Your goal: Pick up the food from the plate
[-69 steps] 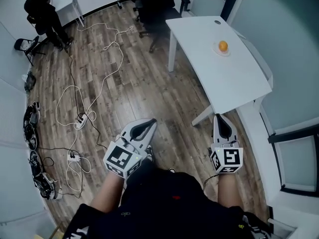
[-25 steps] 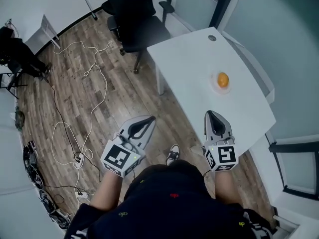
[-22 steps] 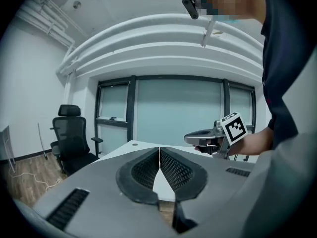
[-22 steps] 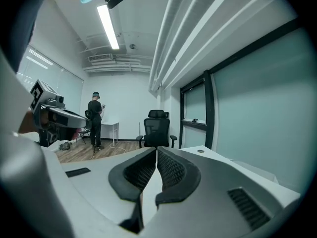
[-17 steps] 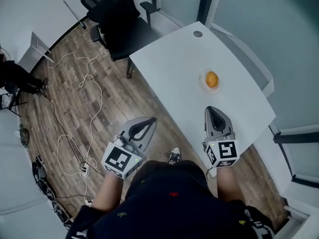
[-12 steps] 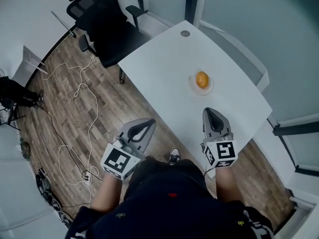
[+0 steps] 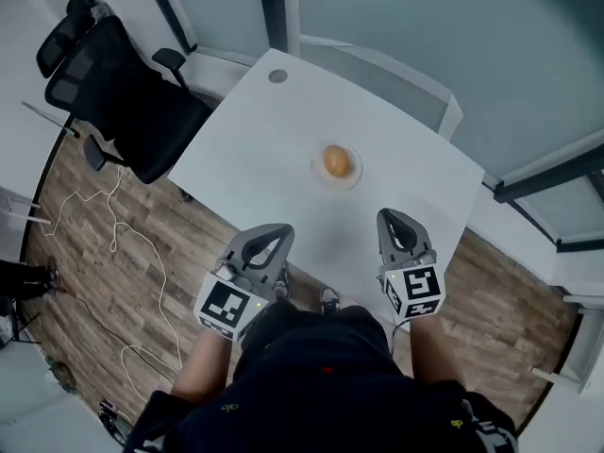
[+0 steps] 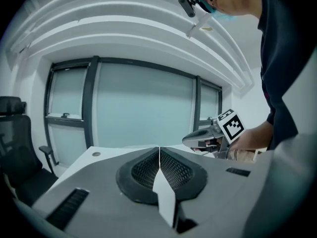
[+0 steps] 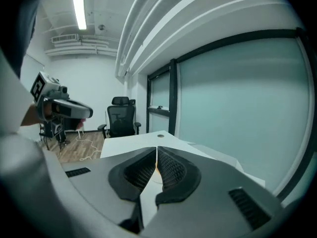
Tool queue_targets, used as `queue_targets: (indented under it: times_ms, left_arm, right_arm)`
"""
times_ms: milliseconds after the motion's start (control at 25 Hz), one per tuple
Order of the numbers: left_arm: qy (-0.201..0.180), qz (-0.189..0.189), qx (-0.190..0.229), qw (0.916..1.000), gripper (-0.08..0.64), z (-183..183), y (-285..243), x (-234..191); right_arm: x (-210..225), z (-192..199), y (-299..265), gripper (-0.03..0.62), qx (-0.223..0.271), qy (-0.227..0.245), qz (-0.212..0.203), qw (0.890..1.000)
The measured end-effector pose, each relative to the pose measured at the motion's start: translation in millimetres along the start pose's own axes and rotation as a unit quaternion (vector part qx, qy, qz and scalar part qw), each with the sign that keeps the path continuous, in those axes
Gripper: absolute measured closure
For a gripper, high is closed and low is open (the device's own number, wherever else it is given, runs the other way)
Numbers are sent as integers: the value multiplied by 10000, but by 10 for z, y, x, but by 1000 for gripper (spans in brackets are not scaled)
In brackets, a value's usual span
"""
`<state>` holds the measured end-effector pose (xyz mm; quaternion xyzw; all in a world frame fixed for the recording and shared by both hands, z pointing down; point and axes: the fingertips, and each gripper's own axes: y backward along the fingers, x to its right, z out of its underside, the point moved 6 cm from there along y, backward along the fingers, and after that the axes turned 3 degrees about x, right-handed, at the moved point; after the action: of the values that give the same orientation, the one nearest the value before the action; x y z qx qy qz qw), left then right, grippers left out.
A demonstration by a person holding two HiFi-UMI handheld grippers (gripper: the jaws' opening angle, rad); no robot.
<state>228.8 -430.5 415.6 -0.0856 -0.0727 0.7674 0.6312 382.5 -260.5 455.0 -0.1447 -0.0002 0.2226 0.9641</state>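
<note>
An orange, rounded piece of food [image 7: 337, 160] sits on a small white plate [image 7: 352, 179] near the middle of a white table [image 7: 255, 149]. Both grippers hover at the table's near edge, short of the plate. My left gripper [image 7: 275, 228] is shut and empty, to the near left of the plate. My right gripper [image 7: 390, 215] is shut and empty, to the near right of it. In the left gripper view the jaws [image 8: 159, 149] meet, with the right gripper [image 8: 205, 138] beside them. In the right gripper view the jaws [image 9: 156, 149] meet; the plate is mostly hidden behind them.
A black office chair [image 7: 113, 83] stands at the table's left end. White cables [image 7: 118, 243] trail over the wood floor on the left. A glass wall [image 7: 396, 17] with dark frames runs behind the table. A round cable port [image 7: 277, 76] marks the far corner.
The person has walked up to the table and turned: table and plate moved from far right to straight ahead of the grippers. Both grippers stayed shut and empty.
</note>
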Motion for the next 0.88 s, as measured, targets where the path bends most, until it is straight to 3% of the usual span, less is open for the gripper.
queue_targets:
  times_ms: [160, 440, 640, 680, 760, 880]
  left_arm:
    - [-267, 439, -93, 9986, 537, 87, -191, -498]
    - [232, 861, -229, 9958, 537, 321, -337, -1416]
    - [527, 1085, -359, 9921, 537, 359, -541, -1585]
    - [572, 1109, -370, 9915, 537, 370, -584, -1567]
    - [646, 1120, -417, 9907, 537, 415, -636, -1537]
    - [757, 1061, -557, 9899, 537, 489, -690, -1512]
  right_arm:
    - [-246, -43, -393, 568, -299, 154, -61, 9994]
    - [-380, -1, -1244, 566, -809, 256, 239, 9961]
    - [-157, 250, -1695, 563, -1337, 280, 390, 9899]
    - [-97, 341, -1768, 536, -1445, 200, 367, 9886]
    - [-18, 516, -1920, 380, -1668, 98, 256, 9856]
    - [94, 703, -2155, 318, -1863, 294, 236, 9818]
